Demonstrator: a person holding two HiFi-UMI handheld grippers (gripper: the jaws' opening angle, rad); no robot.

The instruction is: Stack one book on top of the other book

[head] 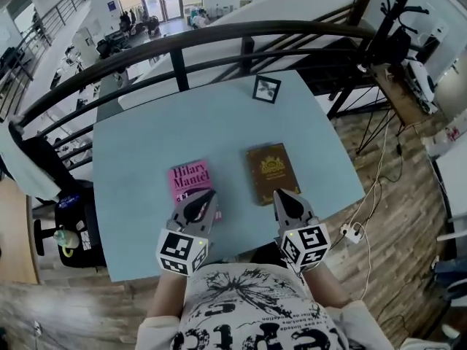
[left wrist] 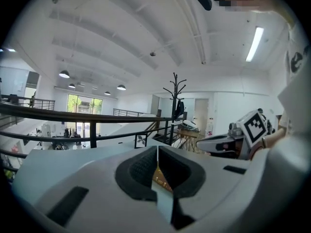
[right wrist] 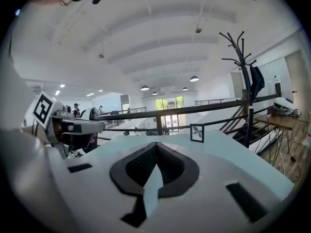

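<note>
Nearest us, head view: left hand-held gripper (head: 209,194) and right hand-held gripper (head: 280,194) hung clenched, empty, by the pink book (head: 188,179) and brown book (head: 271,172), apart on the table (head: 139,152). Both seemed stiff, light; we would pinch an edge. Gripper views showed jaws together, a small frame (right wrist: 197,132) far off.

A small framed picture (head: 266,89) stands near the far edge of the pale blue table (head: 146,144). A black railing (head: 219,39) curves behind the table. A black coat rack (right wrist: 241,52) stands at its right end.
</note>
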